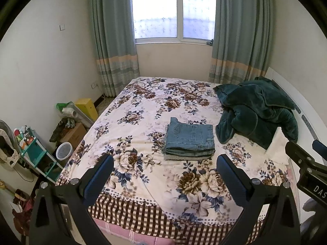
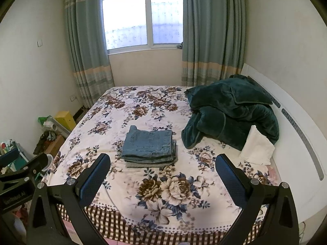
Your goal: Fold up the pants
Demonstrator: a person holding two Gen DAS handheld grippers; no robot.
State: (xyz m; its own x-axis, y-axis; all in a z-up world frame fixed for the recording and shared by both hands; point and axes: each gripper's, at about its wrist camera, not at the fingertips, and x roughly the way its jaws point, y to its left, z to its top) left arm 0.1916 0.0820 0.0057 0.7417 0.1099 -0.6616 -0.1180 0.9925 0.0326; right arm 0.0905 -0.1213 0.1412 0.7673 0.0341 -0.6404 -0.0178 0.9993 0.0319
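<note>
Blue denim pants [image 1: 190, 139] lie folded in a neat stack in the middle of the floral bedspread [image 1: 143, 106]; they also show in the right wrist view [image 2: 150, 145]. My left gripper [image 1: 165, 167] is open and empty, held back over the near end of the bed, short of the stack. My right gripper [image 2: 163, 166] is open and empty too, at a like distance from the pants. Part of the right gripper [image 1: 306, 163] shows at the right edge of the left wrist view, and part of the left gripper [image 2: 22, 171] at the left edge of the right wrist view.
A crumpled dark green blanket [image 2: 231, 110] and a white pillow [image 2: 257, 147] lie at the bed's right side by the white headboard [image 2: 296, 126]. Boxes, a bin [image 1: 64, 150] and a teal shelf [image 1: 38, 155] crowd the floor to the left. Window and curtains stand behind.
</note>
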